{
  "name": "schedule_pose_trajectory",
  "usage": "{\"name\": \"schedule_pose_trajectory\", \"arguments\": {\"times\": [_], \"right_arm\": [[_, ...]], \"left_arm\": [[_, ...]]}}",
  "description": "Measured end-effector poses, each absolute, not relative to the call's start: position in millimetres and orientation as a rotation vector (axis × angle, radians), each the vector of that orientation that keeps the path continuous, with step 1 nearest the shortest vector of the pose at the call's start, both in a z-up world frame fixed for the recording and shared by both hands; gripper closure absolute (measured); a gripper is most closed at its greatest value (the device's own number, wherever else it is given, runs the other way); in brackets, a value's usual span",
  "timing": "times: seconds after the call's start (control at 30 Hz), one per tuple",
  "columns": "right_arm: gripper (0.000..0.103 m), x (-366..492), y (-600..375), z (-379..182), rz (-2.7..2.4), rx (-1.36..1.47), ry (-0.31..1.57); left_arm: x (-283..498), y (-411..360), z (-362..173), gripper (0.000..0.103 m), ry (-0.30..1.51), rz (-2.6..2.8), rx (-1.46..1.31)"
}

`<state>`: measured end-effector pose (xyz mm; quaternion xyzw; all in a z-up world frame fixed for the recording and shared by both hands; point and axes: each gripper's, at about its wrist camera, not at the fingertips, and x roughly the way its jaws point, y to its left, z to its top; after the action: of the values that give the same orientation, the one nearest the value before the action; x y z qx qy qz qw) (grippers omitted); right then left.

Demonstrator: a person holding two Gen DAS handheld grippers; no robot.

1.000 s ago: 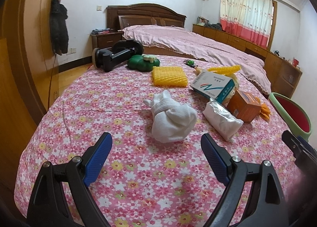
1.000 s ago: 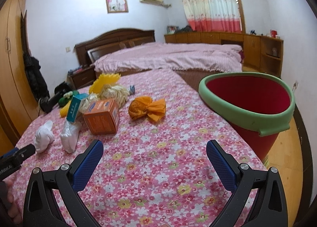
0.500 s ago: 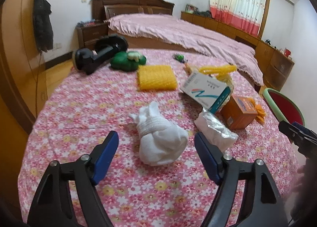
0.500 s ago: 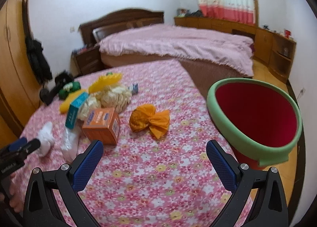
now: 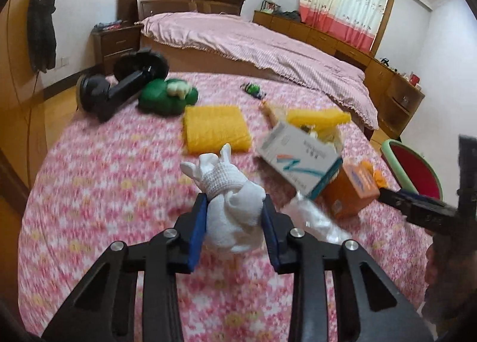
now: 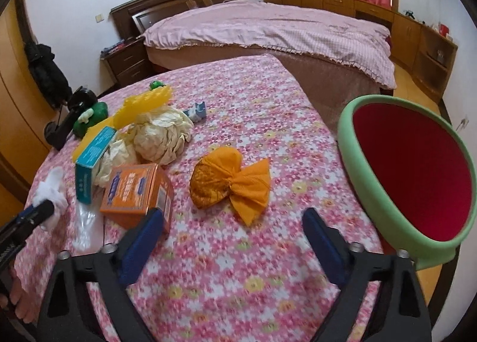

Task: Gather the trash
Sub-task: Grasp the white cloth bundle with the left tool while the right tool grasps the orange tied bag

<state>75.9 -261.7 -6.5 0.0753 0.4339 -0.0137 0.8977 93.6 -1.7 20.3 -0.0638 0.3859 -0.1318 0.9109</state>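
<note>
Two grippers | left gripper (image 5: 234, 219) clamped on white sock bundle (image 5: 231, 207), its underside hidden between pads | right gripper (image 6: 232, 240) jaws apart, orange wrapper (image 6: 229, 184) just ahead | floral cloth (image 5: 119, 181) blurred

Both views are evenly and fairly brightly lit by soft daylight, admitted through the curtained window (image 5: 342, 5) at the far right of the room. Shadows are faint and diffuse; a soft one is cast beneath the white-and-teal box (image 5: 298, 160). No strong glare is seen. Heavy barrel distortion is present in both fisheye frames, and the 4 corners are masked in black. Motion blur is smeared across the floral tablecloth (image 5: 113, 169) in the left wrist view; the near cloth in the right wrist view is blurred less.
</note>
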Motion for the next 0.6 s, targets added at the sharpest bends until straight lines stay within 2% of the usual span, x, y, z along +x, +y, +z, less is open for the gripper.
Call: {"name": "schedule_pose_trajectory", "arguments": {"times": [0.4, 0.6], "right_arm": [[0.037, 105.1, -258.6, -18.7, -0.055, 0.192, 0.895], [0.056, 103.0, -256.7, -19.7, -0.035, 0.207, 0.875]], "left_arm": [[119.0, -0.7, 20.9, 0.067, 0.775, -0.356, -0.209], [118.0, -3.4, 21.1, 0.067, 0.773, -0.361, -0.201]]}}
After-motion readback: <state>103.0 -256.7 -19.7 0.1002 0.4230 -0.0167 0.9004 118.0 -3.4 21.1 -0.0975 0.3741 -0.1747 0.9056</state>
